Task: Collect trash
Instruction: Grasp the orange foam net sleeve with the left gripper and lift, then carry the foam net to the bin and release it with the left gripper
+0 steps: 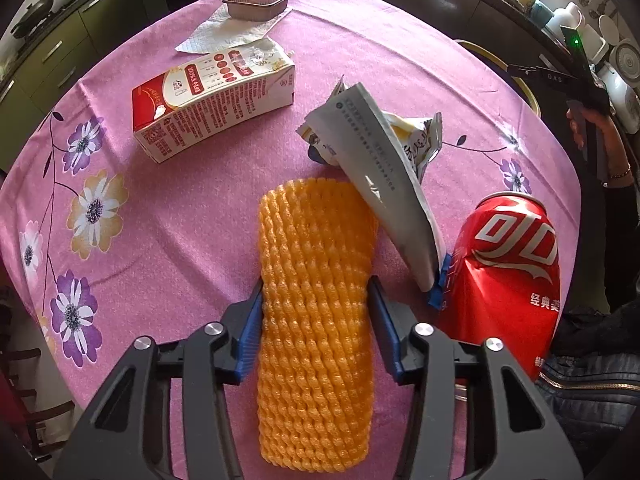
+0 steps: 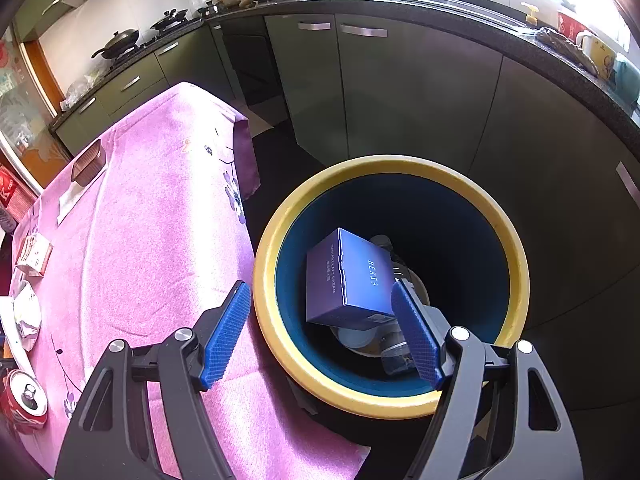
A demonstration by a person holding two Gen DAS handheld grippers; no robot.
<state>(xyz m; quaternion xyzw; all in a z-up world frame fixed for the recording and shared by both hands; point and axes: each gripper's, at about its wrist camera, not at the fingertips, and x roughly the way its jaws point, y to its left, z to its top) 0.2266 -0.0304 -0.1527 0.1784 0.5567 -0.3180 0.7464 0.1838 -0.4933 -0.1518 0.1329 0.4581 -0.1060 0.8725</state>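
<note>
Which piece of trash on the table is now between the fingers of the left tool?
The orange foam net sleeve. It lies between the left tool fingers; the milk carton, crumpled wrapper and red can lie outside them.

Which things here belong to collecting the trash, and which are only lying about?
Job: orange foam net in the left hand-held gripper, milk carton, crumpled wrapper, red can, foil tray, napkin, bin.
Lying about: pans, mug.
</note>
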